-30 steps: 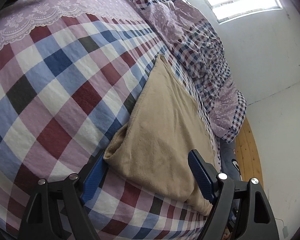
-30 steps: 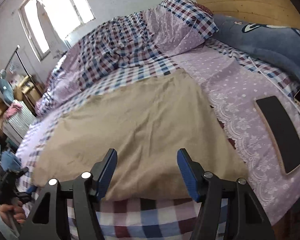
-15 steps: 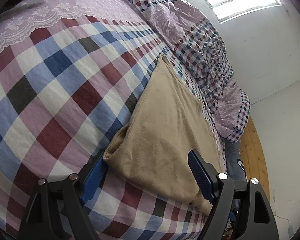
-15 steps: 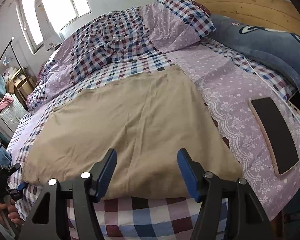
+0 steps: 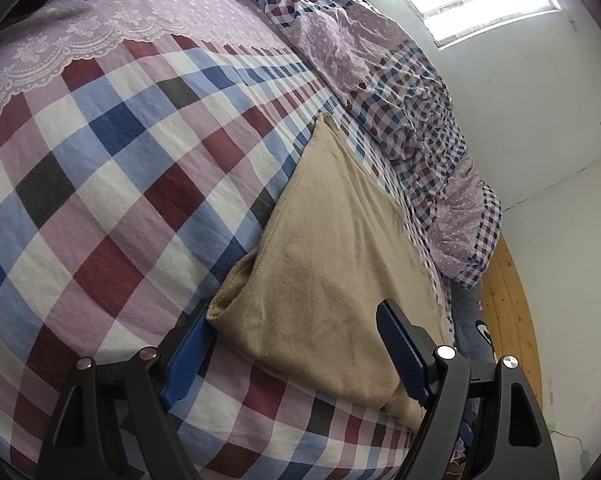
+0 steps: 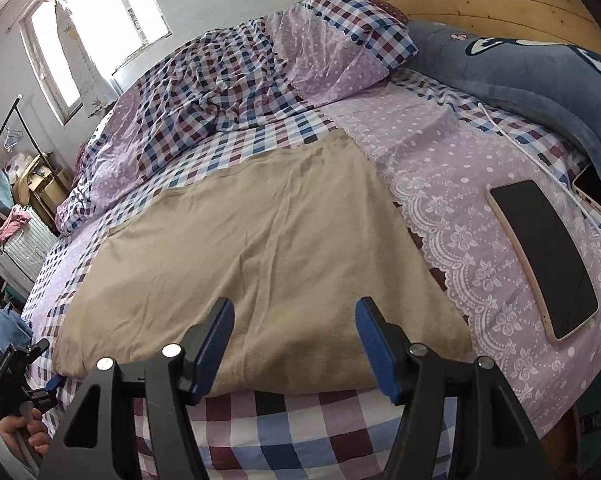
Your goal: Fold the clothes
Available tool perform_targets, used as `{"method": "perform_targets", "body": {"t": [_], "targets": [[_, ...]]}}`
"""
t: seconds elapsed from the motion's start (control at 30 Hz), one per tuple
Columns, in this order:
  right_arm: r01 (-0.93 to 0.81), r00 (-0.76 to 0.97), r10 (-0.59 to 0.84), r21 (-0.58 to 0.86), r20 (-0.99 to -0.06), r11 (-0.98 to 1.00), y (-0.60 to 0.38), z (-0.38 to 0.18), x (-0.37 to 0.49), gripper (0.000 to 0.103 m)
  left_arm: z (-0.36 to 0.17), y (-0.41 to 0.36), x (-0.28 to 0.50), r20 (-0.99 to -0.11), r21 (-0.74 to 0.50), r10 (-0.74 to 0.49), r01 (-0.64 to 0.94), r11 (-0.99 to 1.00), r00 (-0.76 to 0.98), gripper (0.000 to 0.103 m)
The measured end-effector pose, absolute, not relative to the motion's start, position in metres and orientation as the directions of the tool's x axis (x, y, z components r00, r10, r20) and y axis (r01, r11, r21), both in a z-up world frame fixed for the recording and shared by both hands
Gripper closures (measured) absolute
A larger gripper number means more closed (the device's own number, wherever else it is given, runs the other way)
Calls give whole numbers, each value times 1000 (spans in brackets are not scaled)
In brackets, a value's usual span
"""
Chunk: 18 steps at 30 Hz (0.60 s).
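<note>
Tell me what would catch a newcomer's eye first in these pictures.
A tan garment lies spread flat on the checked bedsheet, its near edge between the open jaws of both grippers. Right of it, a dark-screened phone rests on the lilac lace-trimmed cover, with a rumpled checked duvet behind.

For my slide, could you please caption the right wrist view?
Open right tool poised at the near edge of a folded tan garment on the checked bed.

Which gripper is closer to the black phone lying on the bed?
Right. The right gripper sits at the beige garment's near edge, beside the phone; the left gripper is at the garment's far end.
</note>
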State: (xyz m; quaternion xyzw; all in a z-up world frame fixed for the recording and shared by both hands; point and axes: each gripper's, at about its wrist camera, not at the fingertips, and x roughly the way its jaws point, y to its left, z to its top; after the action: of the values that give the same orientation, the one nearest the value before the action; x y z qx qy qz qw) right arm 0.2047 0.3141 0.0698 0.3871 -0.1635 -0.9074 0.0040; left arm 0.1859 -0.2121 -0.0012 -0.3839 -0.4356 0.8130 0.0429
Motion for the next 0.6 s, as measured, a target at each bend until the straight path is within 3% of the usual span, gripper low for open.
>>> {"method": "perform_targets", "body": {"t": [0.1, 0.27, 0.37, 0.6], "targets": [[-121, -702, -131, 299, -700, -947, 316, 70, 204, 36, -3, -216, 188, -587, -747, 398, 282, -602, -705, 29], [-141, -698, -135, 320, -703, -937, 325, 67, 205, 36, -10, -227, 190, -586, -764, 396, 317, -563, -707, 53], [-154, -708, -134, 336, -694, -929, 329, 68, 208, 36, -14, -232, 190, -584, -773, 401, 332, -541, -706, 75], [-156, -742, -124, 348, -659, -924, 349, 76, 216, 36, -20, -234, 190, -588, -779, 417, 347, -522, -694, 92]]}}
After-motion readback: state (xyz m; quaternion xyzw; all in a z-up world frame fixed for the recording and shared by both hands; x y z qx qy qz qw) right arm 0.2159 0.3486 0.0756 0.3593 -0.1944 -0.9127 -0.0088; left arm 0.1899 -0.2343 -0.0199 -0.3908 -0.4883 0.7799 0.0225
